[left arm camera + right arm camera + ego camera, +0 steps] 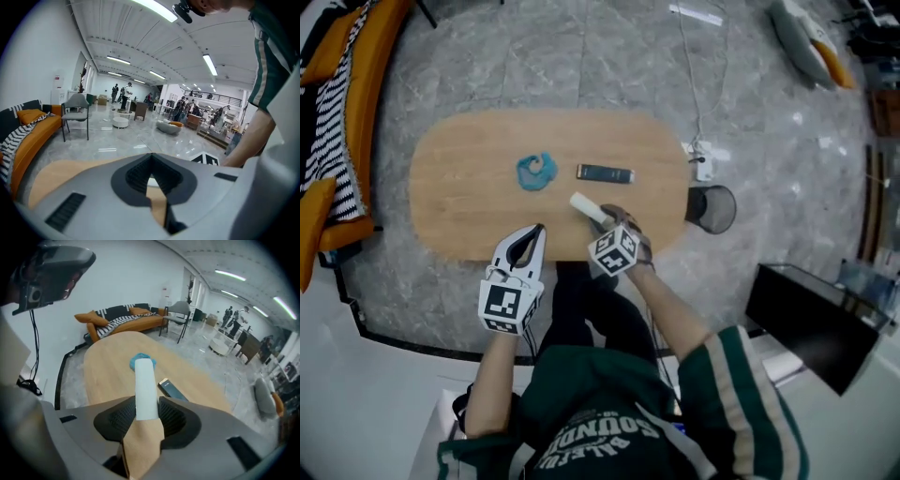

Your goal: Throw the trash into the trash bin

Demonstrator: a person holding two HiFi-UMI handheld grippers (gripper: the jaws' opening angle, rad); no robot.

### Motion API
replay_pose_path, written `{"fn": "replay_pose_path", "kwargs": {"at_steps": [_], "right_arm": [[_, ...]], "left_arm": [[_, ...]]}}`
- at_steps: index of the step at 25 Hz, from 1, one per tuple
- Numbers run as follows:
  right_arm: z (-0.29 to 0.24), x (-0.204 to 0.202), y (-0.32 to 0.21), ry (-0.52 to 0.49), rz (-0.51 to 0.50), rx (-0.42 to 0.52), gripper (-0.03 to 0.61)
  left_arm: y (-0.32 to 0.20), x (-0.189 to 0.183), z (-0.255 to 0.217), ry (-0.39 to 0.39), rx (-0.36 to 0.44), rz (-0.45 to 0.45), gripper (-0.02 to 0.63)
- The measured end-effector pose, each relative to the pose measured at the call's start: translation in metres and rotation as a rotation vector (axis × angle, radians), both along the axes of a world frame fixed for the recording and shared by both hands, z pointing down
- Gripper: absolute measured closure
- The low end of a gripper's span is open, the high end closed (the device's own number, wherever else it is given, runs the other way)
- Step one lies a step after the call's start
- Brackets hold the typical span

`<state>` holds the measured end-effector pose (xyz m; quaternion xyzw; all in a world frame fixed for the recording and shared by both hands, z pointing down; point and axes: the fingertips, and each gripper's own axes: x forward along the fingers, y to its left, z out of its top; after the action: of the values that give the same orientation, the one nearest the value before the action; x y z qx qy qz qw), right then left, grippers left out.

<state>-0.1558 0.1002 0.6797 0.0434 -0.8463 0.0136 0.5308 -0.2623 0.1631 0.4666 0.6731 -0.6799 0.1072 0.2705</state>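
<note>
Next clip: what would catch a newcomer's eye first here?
The right gripper clamps a white strip at the near edge of the oval wooden table. Beyond it lie a blue crumpled wad and a dark flat packet; a black trash bin stands on the floor off the table's right end.

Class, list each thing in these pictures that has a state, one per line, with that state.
white stick: clamped in the right gripper.
left gripper: shut, empty.
blue crumpled scrap: lying on the table.
dark wrapper: lying flat on the table.
trash bin: upright, open-topped, beside the table.
</note>
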Motion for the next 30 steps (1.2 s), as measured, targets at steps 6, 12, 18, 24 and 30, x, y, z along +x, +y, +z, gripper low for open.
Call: {"fn": "replay_pose_path", "kwargs": {"at_steps": [6,12,18,24,30], "right_arm": [[-0.066,0.052,-0.043,-0.032,0.224,0.036,0.426],[-0.101,0.139,-0.096,-0.073,0.419,0.106,0.426],[-0.109,0.246,-0.142,-0.092,0.608,0.141,0.426],[-0.088,0.350,-0.187,-0.037,0.729,0.156,0.426],[-0.051,0.424,-0.223,-0.016,0.801,0.142,0.426]], "left_arm": [[-0.078,0.043,-0.040,-0.007,0.081,0.186,0.614],[-0.139,0.122,-0.058,0.013,0.136,0.345,0.614],[-0.188,0.206,-0.064,-0.006,0.168,0.439,0.614],[-0.232,0.285,-0.043,0.012,0.152,0.462,0.614],[-0.272,0.358,-0.013,0.012,0.147,0.494,0.614]]}}
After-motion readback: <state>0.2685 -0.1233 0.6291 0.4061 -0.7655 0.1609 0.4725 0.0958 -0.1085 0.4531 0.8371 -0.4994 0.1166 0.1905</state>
